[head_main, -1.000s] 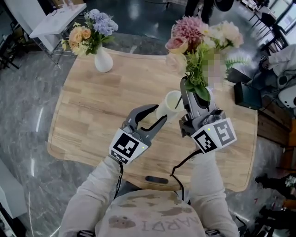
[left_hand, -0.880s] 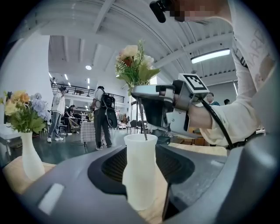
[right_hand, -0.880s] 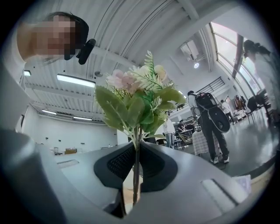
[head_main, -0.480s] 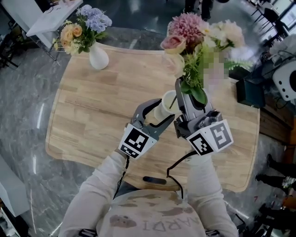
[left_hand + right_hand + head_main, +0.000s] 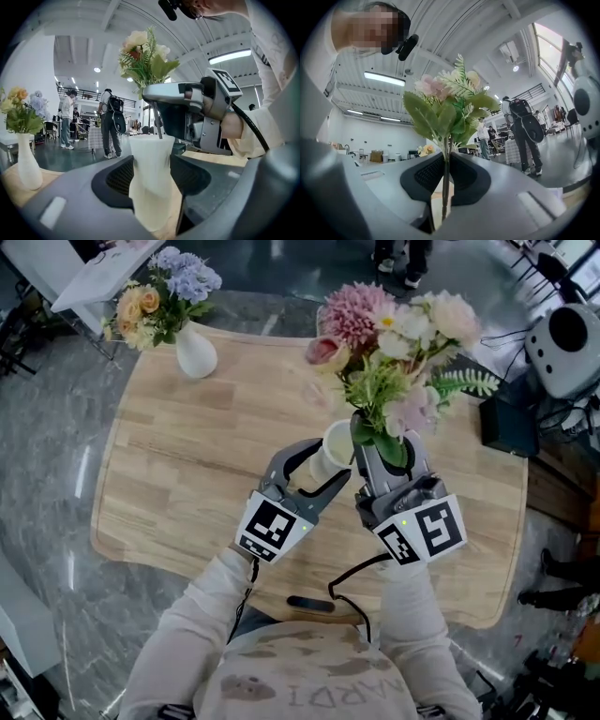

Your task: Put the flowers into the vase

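Both forearms, in pale sleeves, reach forward over the near half of the wooden table point(image 5: 187, 456). The left one slants inward to the right and the right one runs almost straight ahead, so the two tools meet side by side near the table's middle.

The left gripper point(image 5: 330, 461) points up and to the right, and its jaws are clamped on either side of the white vase point(image 5: 336, 441). In the left gripper view the vase point(image 5: 151, 183) stands upright between the dark pads, mouth up, with a plain matte body that narrows toward the middle.

The right gripper point(image 5: 382, 452), just beside the vase, points away from the person. Its jaws are pinched on the thin stem point(image 5: 445, 187) of the flowers point(image 5: 394, 343).

The bunch stands upright with its long axis vertical, blooms on top and stem downward. It is a mix of pink, cream and white heads over broad green leaves and a fern-like sprig. In the left gripper view the stem's lower end point(image 5: 159, 131) reaches the vase's mouth; how far it goes in cannot be told.

A second vase point(image 5: 195, 351) of yellow and blue flowers stands at the table's far left corner.
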A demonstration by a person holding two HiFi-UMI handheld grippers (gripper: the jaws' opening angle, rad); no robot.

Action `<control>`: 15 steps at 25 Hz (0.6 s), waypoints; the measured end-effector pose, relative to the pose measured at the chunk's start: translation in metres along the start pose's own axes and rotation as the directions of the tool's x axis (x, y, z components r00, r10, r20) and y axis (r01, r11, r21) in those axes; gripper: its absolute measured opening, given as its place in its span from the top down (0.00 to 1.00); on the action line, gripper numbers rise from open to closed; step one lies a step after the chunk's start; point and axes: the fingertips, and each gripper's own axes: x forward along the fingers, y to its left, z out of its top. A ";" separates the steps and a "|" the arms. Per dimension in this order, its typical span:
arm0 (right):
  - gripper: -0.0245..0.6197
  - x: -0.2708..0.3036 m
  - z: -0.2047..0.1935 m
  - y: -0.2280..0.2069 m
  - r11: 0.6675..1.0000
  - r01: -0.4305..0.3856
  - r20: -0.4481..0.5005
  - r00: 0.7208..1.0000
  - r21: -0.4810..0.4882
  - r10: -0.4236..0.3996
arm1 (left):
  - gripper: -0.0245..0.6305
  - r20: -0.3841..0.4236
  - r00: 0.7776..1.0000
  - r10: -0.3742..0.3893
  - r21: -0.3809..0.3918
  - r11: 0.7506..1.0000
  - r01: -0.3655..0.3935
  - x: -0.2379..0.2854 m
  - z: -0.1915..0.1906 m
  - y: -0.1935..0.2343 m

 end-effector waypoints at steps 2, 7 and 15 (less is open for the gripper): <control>0.87 -0.005 -0.007 -0.001 1.000 0.011 -0.024 1.000 -0.013 -0.011 | 0.59 0.000 1.000 0.002 0.004 1.000 -0.002 0.000 0.000 -0.001; 0.85 -0.009 -0.034 -0.004 0.993 0.051 -0.135 0.989 -0.108 -0.065 | 0.59 -0.002 1.000 0.013 -0.001 1.000 -0.013 0.000 -0.002 0.000; 0.71 -0.021 -0.066 -0.002 0.981 0.074 -0.325 0.937 -0.177 -0.129 | 0.59 -0.010 1.000 0.015 -0.004 1.000 -0.015 0.002 0.000 0.000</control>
